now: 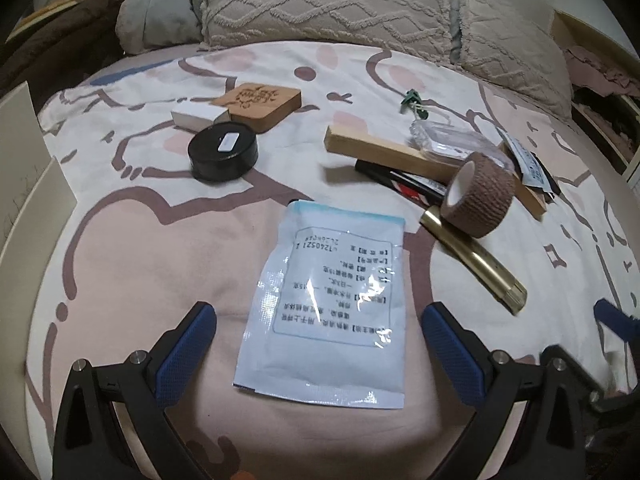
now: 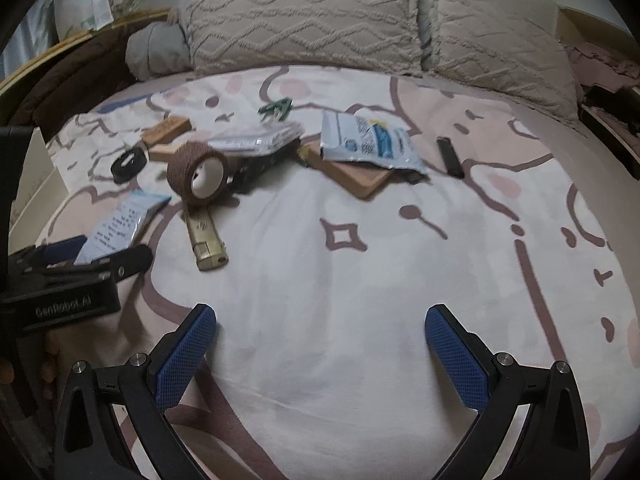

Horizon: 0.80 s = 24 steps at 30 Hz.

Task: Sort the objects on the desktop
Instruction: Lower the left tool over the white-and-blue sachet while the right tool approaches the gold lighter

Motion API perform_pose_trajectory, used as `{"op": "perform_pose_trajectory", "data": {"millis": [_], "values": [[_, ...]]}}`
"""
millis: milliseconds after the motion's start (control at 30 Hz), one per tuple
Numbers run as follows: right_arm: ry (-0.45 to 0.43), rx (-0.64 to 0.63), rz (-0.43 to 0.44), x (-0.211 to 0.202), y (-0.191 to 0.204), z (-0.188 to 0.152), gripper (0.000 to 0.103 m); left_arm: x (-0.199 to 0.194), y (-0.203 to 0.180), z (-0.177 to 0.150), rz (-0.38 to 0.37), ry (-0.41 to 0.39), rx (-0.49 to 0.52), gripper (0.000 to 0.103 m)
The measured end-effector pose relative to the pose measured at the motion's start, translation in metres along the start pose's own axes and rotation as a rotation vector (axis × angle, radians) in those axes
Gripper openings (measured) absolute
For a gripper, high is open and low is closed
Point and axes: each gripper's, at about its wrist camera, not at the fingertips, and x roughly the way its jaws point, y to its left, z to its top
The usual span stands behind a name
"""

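Observation:
A pale blue medicine sachet (image 1: 326,304) lies flat on the bedspread between the open fingers of my left gripper (image 1: 320,344), which holds nothing. Beyond it sit a brown bandage roll (image 1: 480,196), a gold lighter (image 1: 476,260), a wooden stick (image 1: 384,152) and a black round tin (image 1: 223,153). My right gripper (image 2: 320,348) stands open over bare bedspread. In the right wrist view the bandage roll (image 2: 198,172), gold lighter (image 2: 206,240), a second printed sachet (image 2: 370,142) and a black lighter (image 2: 450,156) lie ahead, with the left gripper at the left edge.
A wooden coaster (image 1: 258,106) and white box (image 1: 198,116) lie at the back left. A clear plastic packet (image 1: 452,140) and green clip (image 1: 412,100) lie further right. Textured pillows (image 2: 304,20) line the far edge of the bed. A wooden board (image 2: 356,174) lies under the printed sachet.

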Motion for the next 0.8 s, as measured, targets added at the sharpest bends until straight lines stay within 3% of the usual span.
{"op": "perform_pose_trajectory", "data": {"millis": [233, 467, 633, 800], "values": [[0.061, -0.015, -0.004, 0.012, 0.002, -0.007, 0.103, 0.001, -0.002, -0.002, 0.016, -0.002, 0.015, 0.103], [0.065, -0.029, -0.018, 0.013, 0.006, -0.008, 0.103, 0.000, -0.001, -0.003, 0.006, -0.027, 0.010, 0.103], [0.054, -0.046, -0.043, 0.014, 0.011, -0.009, 0.103, -0.004, -0.002, -0.004, 0.001, -0.051, 0.007, 0.089], [0.030, -0.062, 0.005, 0.015, 0.014, -0.005, 0.103, -0.007, -0.005, -0.005, -0.017, -0.071, 0.020, 0.071]]}}
